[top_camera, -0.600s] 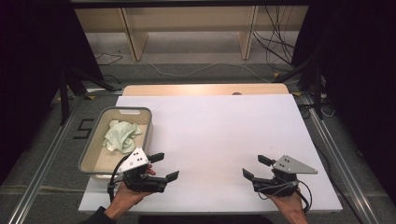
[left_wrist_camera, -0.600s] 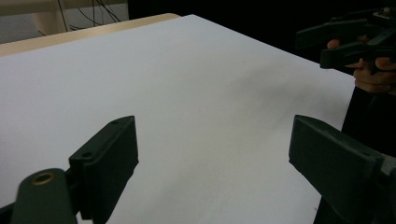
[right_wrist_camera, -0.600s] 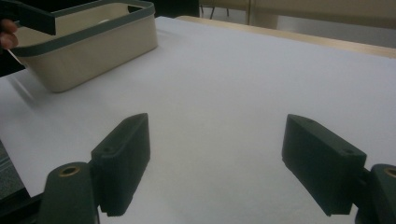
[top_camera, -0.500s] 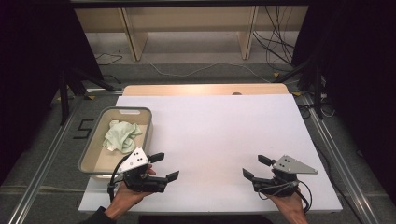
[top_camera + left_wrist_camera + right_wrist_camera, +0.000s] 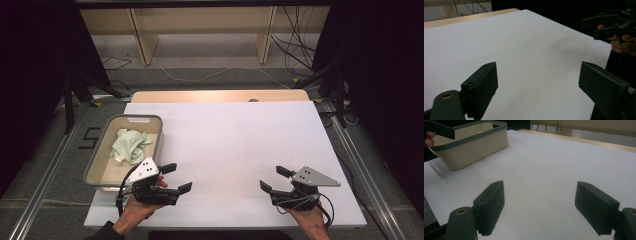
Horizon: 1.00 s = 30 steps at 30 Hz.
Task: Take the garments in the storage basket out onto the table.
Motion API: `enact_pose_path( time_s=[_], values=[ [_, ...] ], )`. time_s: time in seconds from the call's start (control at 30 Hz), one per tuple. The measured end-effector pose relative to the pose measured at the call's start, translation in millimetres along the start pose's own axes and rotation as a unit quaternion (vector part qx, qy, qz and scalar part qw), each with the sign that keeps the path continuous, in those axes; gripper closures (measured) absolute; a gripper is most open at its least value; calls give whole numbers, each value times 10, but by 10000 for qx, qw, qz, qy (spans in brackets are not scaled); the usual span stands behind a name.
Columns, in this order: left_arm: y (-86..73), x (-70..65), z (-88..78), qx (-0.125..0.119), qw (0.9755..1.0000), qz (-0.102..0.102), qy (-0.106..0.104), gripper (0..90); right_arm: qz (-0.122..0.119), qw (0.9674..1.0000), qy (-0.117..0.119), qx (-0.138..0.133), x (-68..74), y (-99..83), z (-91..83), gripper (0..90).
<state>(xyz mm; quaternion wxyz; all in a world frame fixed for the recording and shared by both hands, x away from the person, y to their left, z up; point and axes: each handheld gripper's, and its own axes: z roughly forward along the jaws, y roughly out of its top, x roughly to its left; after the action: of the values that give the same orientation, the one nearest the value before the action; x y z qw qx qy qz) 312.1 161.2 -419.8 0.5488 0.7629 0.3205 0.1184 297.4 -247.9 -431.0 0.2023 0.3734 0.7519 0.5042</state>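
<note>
A beige bin [image 5: 98, 167] with a grey rim sits at the table's left edge, and a crumpled pale green cloth [image 5: 129, 146] lies inside it. My left gripper [image 5: 177, 179] hovers open just right of the bin's near corner, nothing between its jaws. Near the front right of the white table [image 5: 230, 145] my right gripper [image 5: 274, 179] is open and empty too. In the left gripper view my own jaws [image 5: 537, 85] stand wide over bare white surface, with the other gripper [image 5: 599, 26] far off. The right gripper view has my gripper [image 5: 544, 206] open, the bin [image 5: 471, 147] beyond.
The table's wooden far edge [image 5: 220, 95] borders the white sheet. Behind it stand wooden shelf legs [image 5: 142, 42] and cables [image 5: 295, 55] on the floor. Metal rails [image 5: 360, 165] run along both sides of the table.
</note>
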Motion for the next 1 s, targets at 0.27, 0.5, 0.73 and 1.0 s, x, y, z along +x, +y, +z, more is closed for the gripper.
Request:
enact_pose_path(
  time_s=[0.27, 0.5, 0.73, 1.0],
  values=[
    [43, 9, 37, -21, 9999, 40, 161, 151, -5, 10000, 31, -8, -3, -2, 12, 248],
    [139, 14, 113, 89, 9996, -4, 267, 151, -37, 10000, 52, -21, 5, 1, 22, 250],
    [297, 94, 166, 51, 9994, -26, 337, 151, -18, 10000, 54, -24, 2, -3, 28, 251],
    [376, 198, 268, 242, 9986, -118, 448, 150, -5, 10000, 53, -49, -9, -3, 21, 253]
  ],
)
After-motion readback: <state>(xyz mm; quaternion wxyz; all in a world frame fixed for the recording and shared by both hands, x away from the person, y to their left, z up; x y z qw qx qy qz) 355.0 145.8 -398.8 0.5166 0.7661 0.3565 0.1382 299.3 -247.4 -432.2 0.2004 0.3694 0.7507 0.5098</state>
